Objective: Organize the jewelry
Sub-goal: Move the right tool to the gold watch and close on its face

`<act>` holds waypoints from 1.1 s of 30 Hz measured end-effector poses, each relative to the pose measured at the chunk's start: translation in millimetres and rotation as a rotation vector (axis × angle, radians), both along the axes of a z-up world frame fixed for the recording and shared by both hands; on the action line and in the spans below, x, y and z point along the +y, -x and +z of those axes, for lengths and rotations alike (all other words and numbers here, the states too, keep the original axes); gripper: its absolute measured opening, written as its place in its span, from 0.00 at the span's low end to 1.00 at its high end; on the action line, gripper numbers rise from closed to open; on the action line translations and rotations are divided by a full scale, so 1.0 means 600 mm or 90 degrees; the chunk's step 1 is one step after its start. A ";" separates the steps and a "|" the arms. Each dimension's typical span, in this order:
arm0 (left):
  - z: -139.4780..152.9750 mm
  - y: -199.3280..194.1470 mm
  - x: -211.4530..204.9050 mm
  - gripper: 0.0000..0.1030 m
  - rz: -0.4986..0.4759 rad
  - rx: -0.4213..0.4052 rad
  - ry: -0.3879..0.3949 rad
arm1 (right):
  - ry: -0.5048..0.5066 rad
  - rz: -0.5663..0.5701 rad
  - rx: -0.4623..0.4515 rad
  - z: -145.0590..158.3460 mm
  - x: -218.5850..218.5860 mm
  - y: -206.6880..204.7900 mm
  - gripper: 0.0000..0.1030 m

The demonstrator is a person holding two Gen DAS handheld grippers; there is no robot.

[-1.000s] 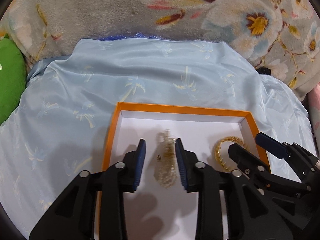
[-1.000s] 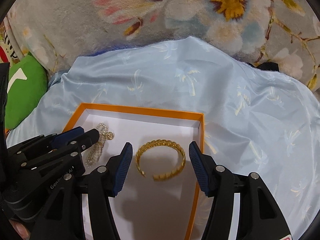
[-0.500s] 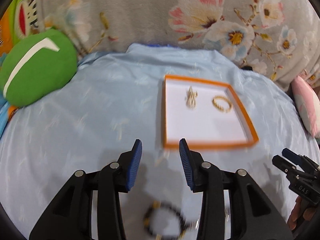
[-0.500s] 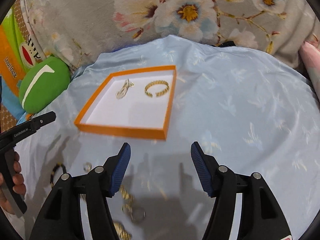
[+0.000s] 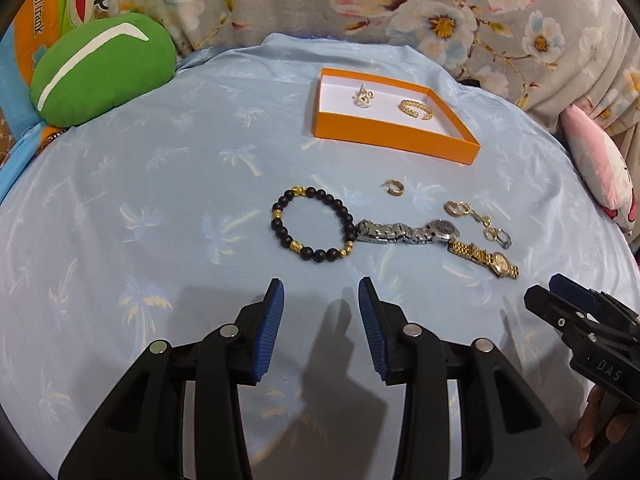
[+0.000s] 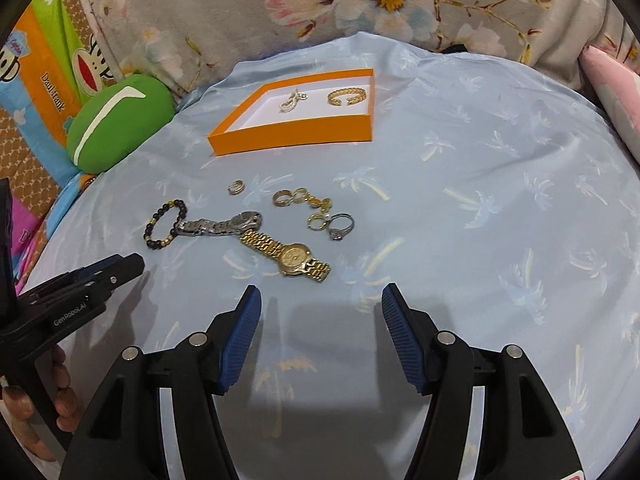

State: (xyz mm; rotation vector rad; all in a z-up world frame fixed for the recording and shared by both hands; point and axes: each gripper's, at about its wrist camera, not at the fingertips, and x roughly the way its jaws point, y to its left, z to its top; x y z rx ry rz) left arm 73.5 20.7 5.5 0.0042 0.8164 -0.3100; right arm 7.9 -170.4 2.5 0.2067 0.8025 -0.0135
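An orange tray [image 5: 394,136] [image 6: 292,134] at the back holds a pearl piece [image 5: 363,96] [image 6: 293,100] and a gold cuff [image 5: 416,109] [image 6: 347,96]. On the blue cloth lie a black bead bracelet [image 5: 314,225] [image 6: 165,219], a silver watch [image 5: 408,232] [image 6: 222,225], a gold watch [image 5: 484,258] [image 6: 286,254], a small hoop [image 5: 394,187] [image 6: 236,187] and several rings [image 5: 478,218] [image 6: 316,212]. My left gripper [image 5: 321,332] is open and empty, near of the bracelet. My right gripper [image 6: 321,338] is open and empty, near of the gold watch.
A green cushion [image 5: 102,70] [image 6: 118,122] lies at the back left. A flowered blanket [image 5: 440,12] rises behind the cloth. A pink pillow [image 5: 600,164] sits at the right edge.
Both grippers have pulled back from the tray toward the near side. The pearl piece and gold cuff stay in the tray. The loose jewelry on the cloth has come into view.
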 end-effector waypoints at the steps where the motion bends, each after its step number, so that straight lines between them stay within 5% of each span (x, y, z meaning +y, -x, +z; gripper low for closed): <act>1: -0.002 0.001 0.000 0.37 0.000 0.000 0.000 | 0.010 0.008 -0.001 0.000 0.007 0.000 0.59; 7: -0.008 0.003 0.007 0.50 0.005 0.006 0.012 | 0.080 0.079 -0.012 0.014 0.027 -0.027 0.53; 16: -0.012 -0.002 0.014 0.50 0.011 0.018 0.029 | 0.071 0.156 0.041 -0.009 0.011 -0.093 0.37; 19: -0.012 -0.002 0.015 0.51 0.010 0.018 0.031 | 0.089 0.174 0.037 -0.011 0.017 -0.096 0.37; 22: -0.012 -0.001 0.015 0.51 0.010 0.018 0.032 | 0.092 0.180 0.034 -0.011 0.019 -0.092 0.22; 25: -0.009 -0.001 0.013 0.51 0.005 0.015 0.035 | 0.096 0.166 0.033 -0.011 0.019 -0.078 0.20; 33: 0.031 -0.014 -0.035 0.51 -0.129 -0.014 0.037 | 0.026 0.099 0.033 -0.012 -0.005 -0.020 0.21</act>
